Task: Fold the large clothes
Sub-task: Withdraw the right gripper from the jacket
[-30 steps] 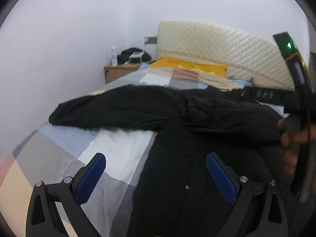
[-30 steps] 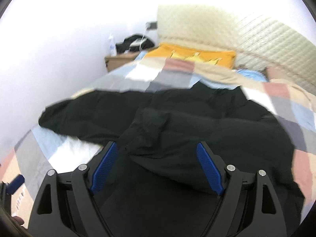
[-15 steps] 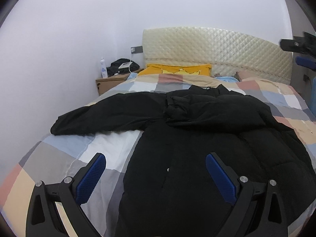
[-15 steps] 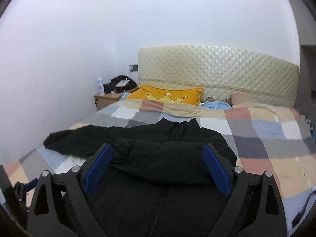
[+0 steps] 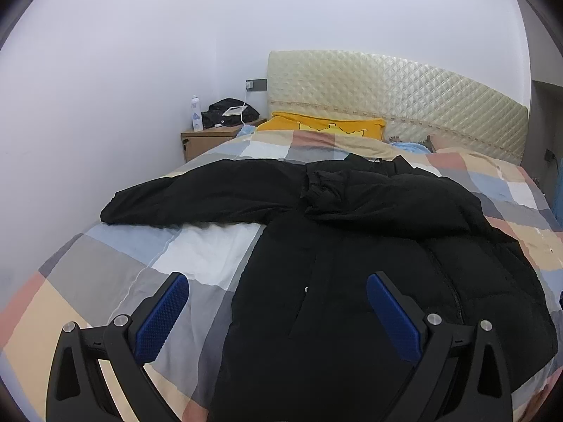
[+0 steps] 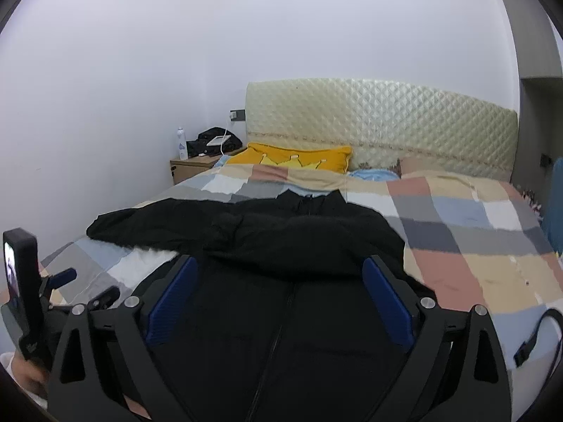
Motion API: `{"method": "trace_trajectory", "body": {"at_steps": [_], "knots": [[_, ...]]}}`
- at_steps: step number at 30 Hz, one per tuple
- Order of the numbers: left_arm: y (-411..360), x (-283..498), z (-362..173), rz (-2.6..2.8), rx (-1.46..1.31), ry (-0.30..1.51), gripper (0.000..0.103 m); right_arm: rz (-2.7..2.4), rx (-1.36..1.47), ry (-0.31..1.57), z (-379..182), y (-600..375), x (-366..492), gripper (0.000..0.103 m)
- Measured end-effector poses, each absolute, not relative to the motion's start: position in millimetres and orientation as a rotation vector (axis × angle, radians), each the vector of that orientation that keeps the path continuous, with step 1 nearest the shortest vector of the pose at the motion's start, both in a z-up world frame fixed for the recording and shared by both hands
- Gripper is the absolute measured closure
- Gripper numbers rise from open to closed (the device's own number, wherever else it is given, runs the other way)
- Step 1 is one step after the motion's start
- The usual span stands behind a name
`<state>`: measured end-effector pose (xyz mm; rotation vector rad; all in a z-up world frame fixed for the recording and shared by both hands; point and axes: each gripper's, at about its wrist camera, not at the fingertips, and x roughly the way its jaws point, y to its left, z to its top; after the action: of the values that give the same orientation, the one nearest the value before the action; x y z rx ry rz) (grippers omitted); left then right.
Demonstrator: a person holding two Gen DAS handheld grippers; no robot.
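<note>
Both tongs have pulled back and risen since a second ago, when the right one sat low over the folded sleeve and crossed the left camera's view; now each looks across the whole bed from its foot end.

The bed fills both views, covered in a patchwork quilt of grey, blue, white, tan and pink squares, with a cream quilted headboard behind it. A black puffer jacket lies front-up on the quilt, collar toward the headboard and hem toward the cameras, its zipper running down the middle. One sleeve stretches straight out to the left across the quilt; the other is folded in over the chest, forming a thick band across the upper body.

The left tongs stand wide apart above the jacket's lower left part, holding nothing. The right tongs are likewise spread over the jacket's lower middle, empty.

A yellow pillow lies against the headboard. A wooden nightstand stands in the corner beside the bed, bearing a white bottle and some dark items.
</note>
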<state>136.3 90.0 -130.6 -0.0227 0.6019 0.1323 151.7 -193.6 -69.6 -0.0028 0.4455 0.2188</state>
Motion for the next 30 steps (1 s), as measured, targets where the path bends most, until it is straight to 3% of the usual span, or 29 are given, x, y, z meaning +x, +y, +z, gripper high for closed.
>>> {"method": "trace_trajectory", "body": {"at_steps": [7,30], "knots": [[88.3,136.9,-131.8,0.111,-0.025,0.606,0.001,0.195,0.036,0.460,-85.7,-209.6,135.4,0.001],[82.2,147.7,-129.3,-0.037,-0.090,0.596,0.001,0.115,0.041,0.566,-140.5,-241.6,115.8,0.000]]}}
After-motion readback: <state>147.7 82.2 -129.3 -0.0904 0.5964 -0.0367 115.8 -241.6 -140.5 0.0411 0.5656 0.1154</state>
